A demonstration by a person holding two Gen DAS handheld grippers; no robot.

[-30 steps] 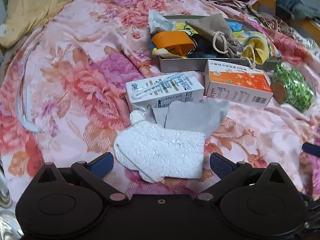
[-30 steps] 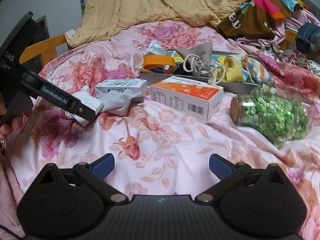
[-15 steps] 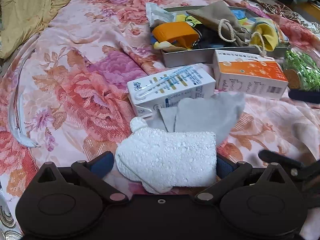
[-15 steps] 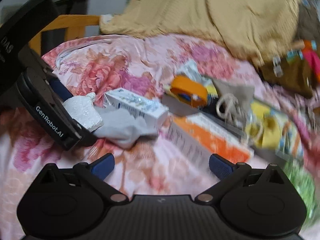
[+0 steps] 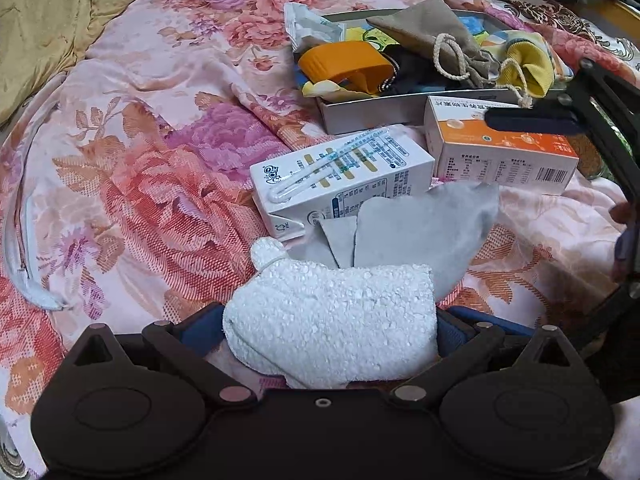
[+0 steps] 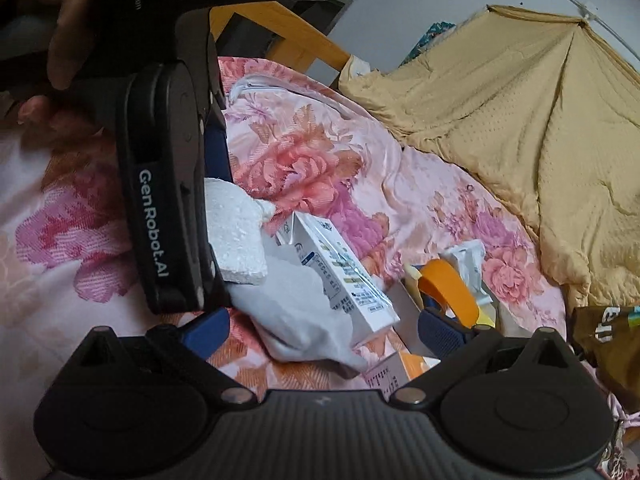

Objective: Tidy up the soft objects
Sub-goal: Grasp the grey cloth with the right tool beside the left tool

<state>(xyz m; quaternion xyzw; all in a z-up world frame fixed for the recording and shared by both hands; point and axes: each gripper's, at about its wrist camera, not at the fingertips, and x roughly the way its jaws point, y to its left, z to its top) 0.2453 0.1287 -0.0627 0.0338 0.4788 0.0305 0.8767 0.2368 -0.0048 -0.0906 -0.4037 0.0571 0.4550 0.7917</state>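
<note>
The left tool [image 5: 330, 330] sat released, its pads flanking the white fuzzy sock [image 5: 332, 320] on the bed [image 5: 140, 160], the sock's long axis running crosswise between them. The right tool [image 6: 320, 330], also released, hovered over the grey cloth [image 6: 296, 316] just beyond.

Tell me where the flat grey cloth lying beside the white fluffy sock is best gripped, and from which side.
Grip the flat grey cloth at its free right corner, coming from the right. There it lies clear; its near edge tucks under the white fluffy sock, and the white milk carton blocks the far side.
</note>
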